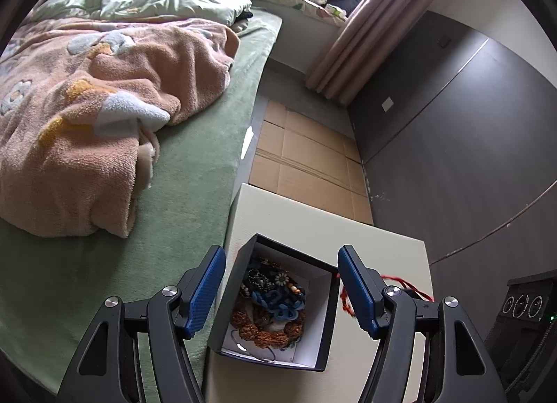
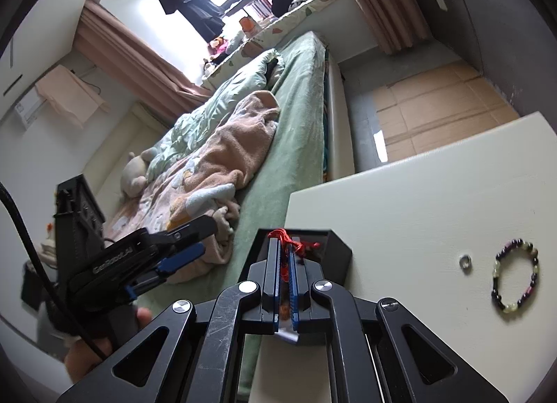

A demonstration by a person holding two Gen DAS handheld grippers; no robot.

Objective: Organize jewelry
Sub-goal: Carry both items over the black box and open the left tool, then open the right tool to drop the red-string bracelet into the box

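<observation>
While the left gripper (image 1: 282, 289) hangs spread wide above the black jewelry box (image 1: 222, 302) on the white table (image 1: 390, 246), the right gripper (image 2: 286, 276) pinches a red cord bracelet (image 2: 296, 246) over it.

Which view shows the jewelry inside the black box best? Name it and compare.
The left wrist view: it looks down into the open black box, showing the piled jewelry between the open left gripper jaws. The right wrist view shows only the box's outer wall, interior blocked by the right gripper clamping a red cord.
</observation>
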